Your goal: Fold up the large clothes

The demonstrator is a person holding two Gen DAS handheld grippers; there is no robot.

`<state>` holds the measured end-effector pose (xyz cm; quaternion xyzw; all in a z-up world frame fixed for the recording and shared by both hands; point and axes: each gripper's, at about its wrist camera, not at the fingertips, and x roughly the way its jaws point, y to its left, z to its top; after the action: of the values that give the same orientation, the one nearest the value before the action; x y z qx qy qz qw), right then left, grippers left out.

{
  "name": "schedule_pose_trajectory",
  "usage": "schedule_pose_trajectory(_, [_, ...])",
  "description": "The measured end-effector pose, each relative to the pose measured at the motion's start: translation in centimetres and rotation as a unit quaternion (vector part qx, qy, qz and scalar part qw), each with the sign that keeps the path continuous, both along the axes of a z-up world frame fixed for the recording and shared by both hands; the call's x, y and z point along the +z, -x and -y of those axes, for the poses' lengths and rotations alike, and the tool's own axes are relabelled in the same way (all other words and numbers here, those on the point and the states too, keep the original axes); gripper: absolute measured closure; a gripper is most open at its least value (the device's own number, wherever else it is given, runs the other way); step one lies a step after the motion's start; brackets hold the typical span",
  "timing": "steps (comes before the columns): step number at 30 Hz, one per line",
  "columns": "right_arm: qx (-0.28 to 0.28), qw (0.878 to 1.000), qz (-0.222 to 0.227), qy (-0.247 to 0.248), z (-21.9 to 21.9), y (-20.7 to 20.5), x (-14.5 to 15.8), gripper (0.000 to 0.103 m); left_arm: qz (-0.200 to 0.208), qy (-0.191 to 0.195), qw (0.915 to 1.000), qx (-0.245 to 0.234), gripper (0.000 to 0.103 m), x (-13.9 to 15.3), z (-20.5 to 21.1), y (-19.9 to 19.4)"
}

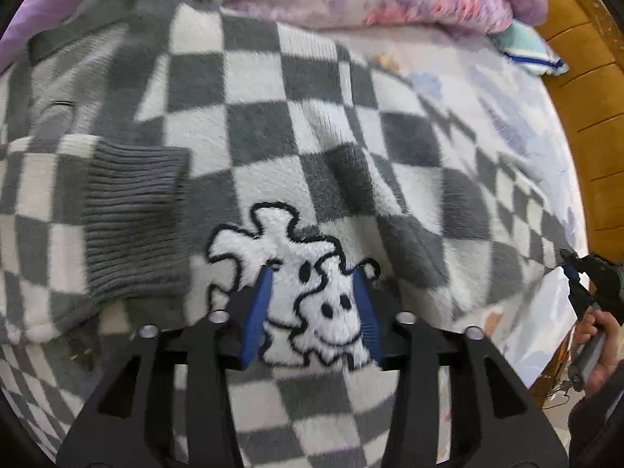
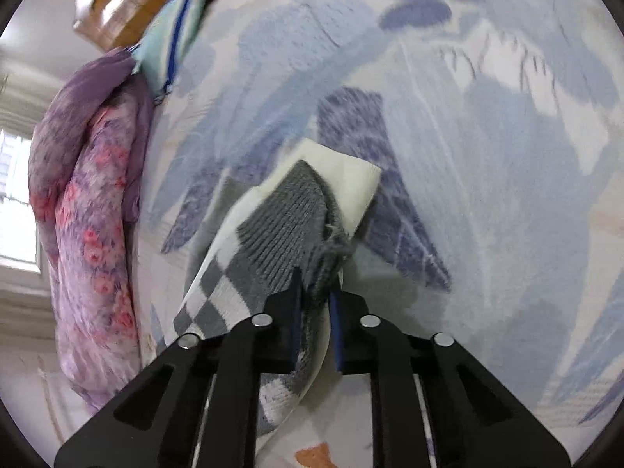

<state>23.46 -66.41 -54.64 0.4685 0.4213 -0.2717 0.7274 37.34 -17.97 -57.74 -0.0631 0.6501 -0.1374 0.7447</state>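
Meanwhile right tongs (image 2: 316, 292) pinch sweater (image 1: 273, 136) cuff; left tongs (image 1: 312, 300) spread.

Left wrist view sits close above the sweater (image 1: 296, 124); right wrist view faces the bedsheet (image 2: 487, 148) — both include it.

I am looking at a bed sheet (image 2: 487, 124) printed with blue leaves, filling most of the right wrist frame. A purple floral quilt (image 2: 93, 214) is lying bunched at its left, daylight is glowing through a window (image 2: 15, 202) at the far left, and a wooden headboard (image 1: 585, 89) is showing at the left wrist frame's right.
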Motion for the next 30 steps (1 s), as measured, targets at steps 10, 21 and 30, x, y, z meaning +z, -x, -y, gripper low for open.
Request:
schedule_pose_trajectory(10, [0.089,0.992,0.030,0.079,-6.4,-3.0,8.0,0.093,0.034,-0.008,0.9960,0.082,0.048,6.0,-10.4,1.9])
schedule_pose_trajectory(21, [0.313,0.928,0.174,0.105,-29.1,-9.3,20.2,0.093,0.043,-0.040,0.9783,0.199,0.048,9.1,-26.2,3.9])
schedule_pose_trajectory(30, [0.427,0.893,0.137,0.031,-51.1,-9.8,15.9,0.093,0.045,-0.038,0.9756,0.212,0.044,10.9,-35.4,6.8])
